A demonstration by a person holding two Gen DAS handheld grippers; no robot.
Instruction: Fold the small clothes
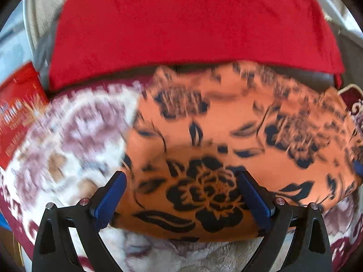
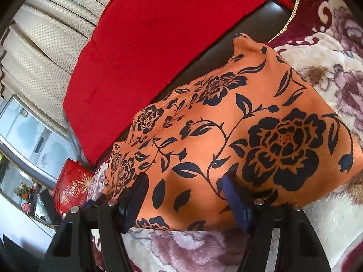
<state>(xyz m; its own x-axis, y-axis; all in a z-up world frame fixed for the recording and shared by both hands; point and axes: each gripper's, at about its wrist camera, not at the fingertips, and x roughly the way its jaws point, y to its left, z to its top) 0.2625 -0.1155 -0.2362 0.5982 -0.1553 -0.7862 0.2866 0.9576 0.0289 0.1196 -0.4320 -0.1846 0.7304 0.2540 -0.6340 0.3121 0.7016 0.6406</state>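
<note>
An orange cloth with black flowers (image 1: 226, 140) lies on a plush floral blanket (image 1: 74, 136); it also shows in the right wrist view (image 2: 238, 122). My left gripper (image 1: 181, 192) is open, its blue pads (image 1: 111, 199) either side of the cloth's near edge. My right gripper (image 2: 183, 195) is open too, its fingers (image 2: 233, 201) astride the cloth's near edge. A red garment (image 1: 192, 22) lies flat beyond the orange cloth, and shows in the right wrist view (image 2: 158, 45). The left view is motion-blurred.
A red printed bag (image 2: 72, 188) stands at the left, also in the left wrist view (image 1: 18, 113). Beige curtains (image 2: 45, 34) and a window (image 2: 29, 136) are behind. A dark surface (image 2: 204, 61) shows between the two cloths. The blanket (image 2: 329, 63) extends right.
</note>
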